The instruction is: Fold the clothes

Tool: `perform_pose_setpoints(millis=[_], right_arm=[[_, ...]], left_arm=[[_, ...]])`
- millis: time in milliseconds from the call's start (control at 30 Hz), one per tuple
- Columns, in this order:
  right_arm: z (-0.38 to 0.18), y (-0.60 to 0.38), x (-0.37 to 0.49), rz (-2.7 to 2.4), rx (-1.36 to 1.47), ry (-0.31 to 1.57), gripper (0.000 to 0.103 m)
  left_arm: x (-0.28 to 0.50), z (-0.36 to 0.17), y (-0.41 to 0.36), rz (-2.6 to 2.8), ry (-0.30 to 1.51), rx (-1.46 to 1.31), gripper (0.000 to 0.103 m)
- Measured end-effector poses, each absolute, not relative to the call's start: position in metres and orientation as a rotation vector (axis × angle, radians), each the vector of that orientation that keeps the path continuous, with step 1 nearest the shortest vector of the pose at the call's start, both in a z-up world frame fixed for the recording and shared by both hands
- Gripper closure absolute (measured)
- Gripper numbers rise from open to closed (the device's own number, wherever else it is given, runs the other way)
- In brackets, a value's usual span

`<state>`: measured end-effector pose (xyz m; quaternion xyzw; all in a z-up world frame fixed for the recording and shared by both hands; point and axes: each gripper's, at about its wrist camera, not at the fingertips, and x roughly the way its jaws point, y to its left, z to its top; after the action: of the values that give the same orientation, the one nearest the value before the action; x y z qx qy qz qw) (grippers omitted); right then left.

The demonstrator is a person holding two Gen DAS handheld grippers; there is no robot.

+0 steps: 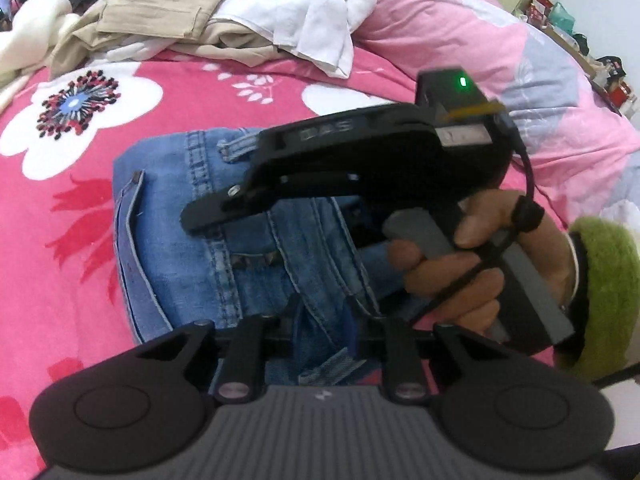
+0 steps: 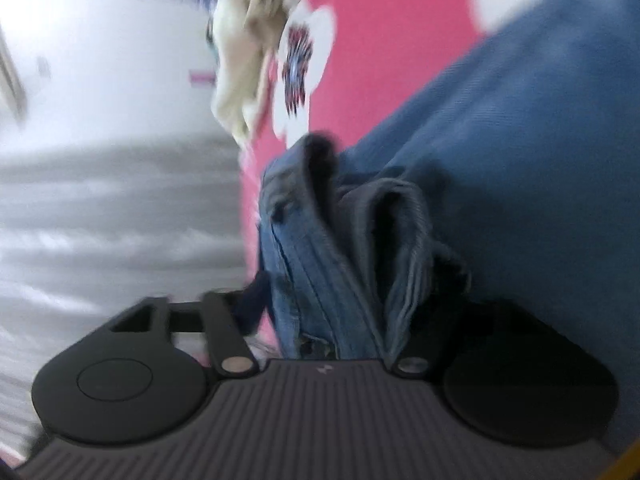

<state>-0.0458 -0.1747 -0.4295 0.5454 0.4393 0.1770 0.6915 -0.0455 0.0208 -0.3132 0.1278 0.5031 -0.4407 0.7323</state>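
A pair of blue jeans point(image 1: 192, 240) lies folded on the pink flowered bedspread point(image 1: 80, 208). In the left wrist view my left gripper point(image 1: 320, 344) sits low over the jeans with denim bunched between its linkage; its fingertips are hidden. The right gripper point(image 1: 208, 216), held in a hand, reaches over the jeans, its fingers point(image 1: 200, 220) together at the waistband. In the blurred right wrist view, folded denim point(image 2: 344, 260) rises between the right gripper's arms point(image 2: 328, 344), gathered there.
A heap of beige trousers point(image 1: 168, 4) and white garments point(image 1: 316, 20) lies at the bed's far side. A pink and grey quilt point(image 1: 500, 48) is at the right. A cluttered shelf point(image 1: 580, 40) stands beyond. Grey floor point(image 2: 120, 220) shows beside the bed.
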Motion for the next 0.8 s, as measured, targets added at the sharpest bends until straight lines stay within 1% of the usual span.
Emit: perform_pose_setpoints(millis=[33, 67, 100, 167, 333, 367, 433, 600, 700, 800], right_arm=[[-0.423, -0.174, -0.046, 0.392, 1.197, 0.975, 0.068], [-0.417, -0.173, -0.045, 0.389, 1.175, 0.969, 0.076], [-0.409, -0.174, -0.047, 0.387, 1.154, 0.958, 0.081], [-0.391, -0.178, -0.054, 0.399, 1.109, 0.929, 0.084], [-0.355, -0.222, -0.084, 0.434, 1.039, 0.876, 0.085], [-0.354, -0.234, -0.090, 0.430, 1.033, 0.876, 0.085], [-0.361, -0.263, -0.100, 0.417, 1.042, 0.886, 0.085], [-0.395, -0.311, -0.108, 0.400, 1.107, 0.938, 0.085], [-0.393, -0.313, -0.099, 0.473, 1.050, 0.934, 0.085], [-0.402, -0.322, -0.097, 0.502, 1.011, 0.950, 0.085]], left_arm=[[-0.046, -0.310, 0.022, -0.969, 1.102, 0.276, 0.082], [-0.045, -0.306, 0.022, -0.972, 1.104, 0.261, 0.082], [-0.045, -0.302, 0.022, -0.980, 1.110, 0.241, 0.082], [-0.049, -0.292, 0.018, -1.009, 1.115, 0.185, 0.081], [-0.065, -0.275, 0.001, -1.096, 1.141, -0.003, 0.074], [-0.067, -0.274, -0.002, -1.104, 1.152, -0.039, 0.070], [-0.070, -0.278, -0.003, -1.082, 1.165, -0.080, 0.067], [-0.057, -0.287, 0.013, -0.914, 1.198, -0.150, 0.067], [-0.051, -0.292, 0.016, -0.819, 1.171, -0.086, 0.066], [-0.049, -0.314, 0.008, -0.767, 1.191, -0.001, 0.065]])
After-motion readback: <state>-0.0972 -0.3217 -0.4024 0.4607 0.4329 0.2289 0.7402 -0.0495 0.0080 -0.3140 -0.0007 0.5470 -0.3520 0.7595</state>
